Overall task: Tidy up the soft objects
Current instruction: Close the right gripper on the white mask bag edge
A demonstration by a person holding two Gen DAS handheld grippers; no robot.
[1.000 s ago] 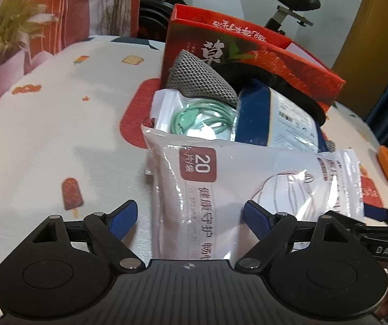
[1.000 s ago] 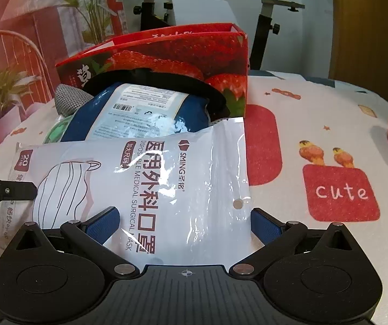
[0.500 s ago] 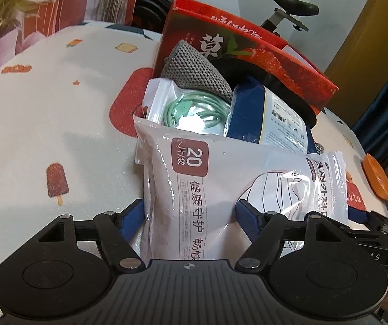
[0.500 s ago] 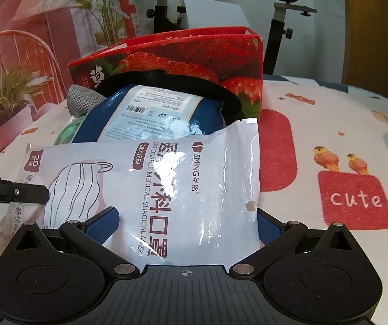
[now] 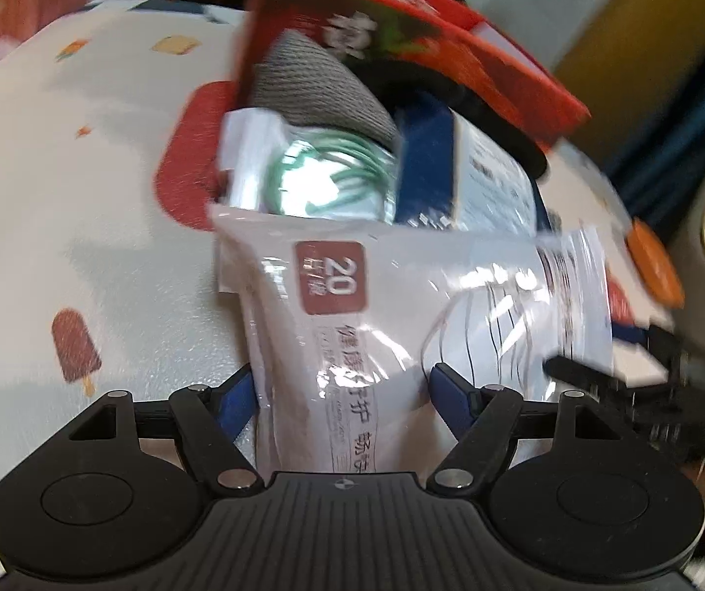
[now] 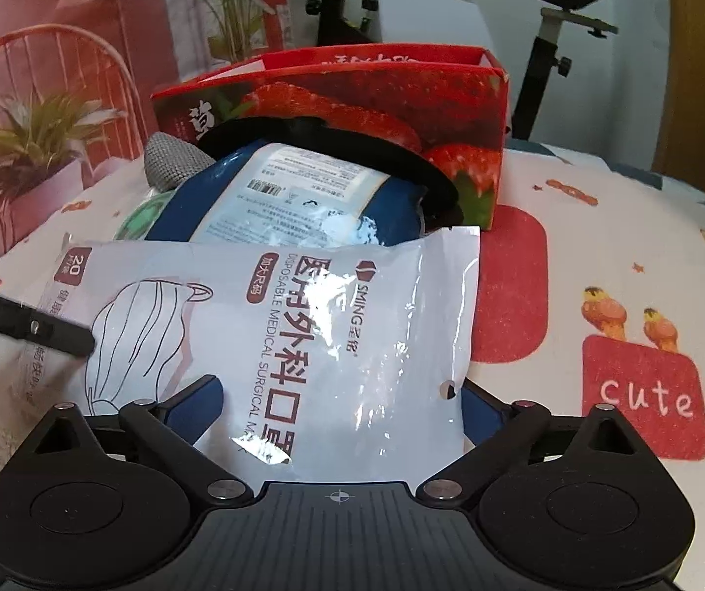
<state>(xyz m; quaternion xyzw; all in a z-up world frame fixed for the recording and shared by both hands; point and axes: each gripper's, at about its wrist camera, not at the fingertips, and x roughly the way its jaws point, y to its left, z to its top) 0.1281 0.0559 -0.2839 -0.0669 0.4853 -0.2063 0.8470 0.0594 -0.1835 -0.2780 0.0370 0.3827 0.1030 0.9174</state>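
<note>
— What does the left tool [image 5: 345,389] have?

— One end of the mask pack [image 5: 401,295], both pads pressed against it, jaws partly closed.

— Where is the pack?

— Across the surface [image 5: 81,221], in front of the red box [image 6: 352,93]. Behind it sit a grey cloth [image 5: 303,83], a bag of green cable [image 5: 323,177] and a blue pack [image 6: 303,187].

— The right tool [image 6: 342,399]?

— Wide, jaws closing, the pack's other end between them. I can't tell if they press yet.
</note>
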